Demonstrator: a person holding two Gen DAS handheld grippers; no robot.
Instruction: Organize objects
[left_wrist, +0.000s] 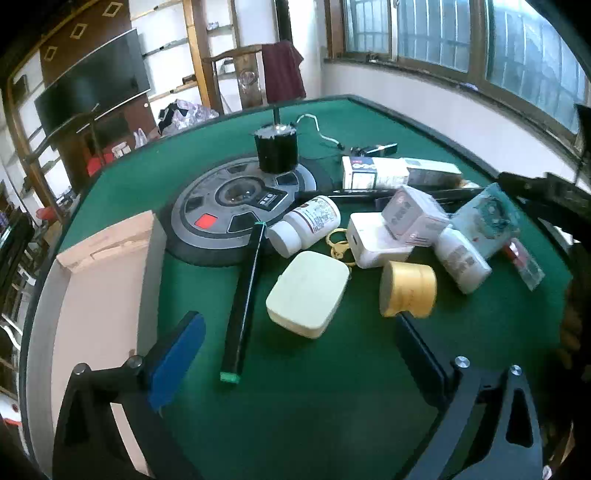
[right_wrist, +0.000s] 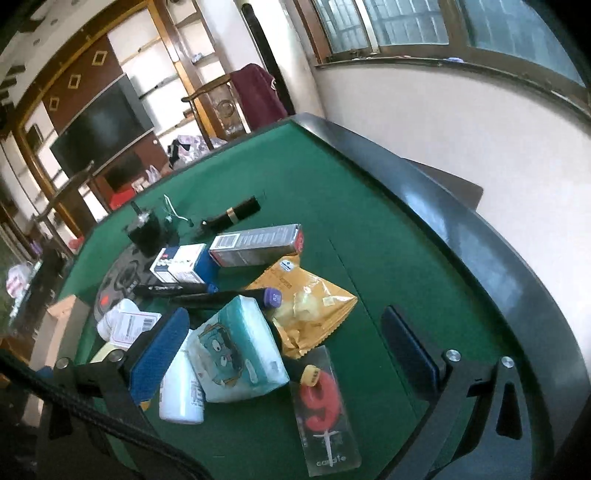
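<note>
A pile of small objects lies on the green table (left_wrist: 332, 406). In the left wrist view my left gripper (left_wrist: 295, 354) is open and empty, low over the felt, just short of a cream rounded box (left_wrist: 308, 293), a long black tube (left_wrist: 245, 299) and a yellow tape roll (left_wrist: 408, 290). Pill bottles (left_wrist: 306, 225), a white charger (left_wrist: 373, 240) and small cartons (left_wrist: 413, 216) lie beyond. In the right wrist view my right gripper (right_wrist: 288, 350) is open and empty above a teal tissue pack (right_wrist: 236, 354), a white bottle (right_wrist: 183, 391), a yellow snack bag (right_wrist: 306, 306) and a red "9" candle pack (right_wrist: 325, 410).
An open pink-lined cardboard box (left_wrist: 99, 295) stands at the table's left edge. A grey round centre console (left_wrist: 236, 206) carries a black cylinder (left_wrist: 276, 149). Long cartons (right_wrist: 258, 243) and a black flashlight (right_wrist: 232, 216) lie farther back. The table's dark raised rim (right_wrist: 461, 229) runs along the right.
</note>
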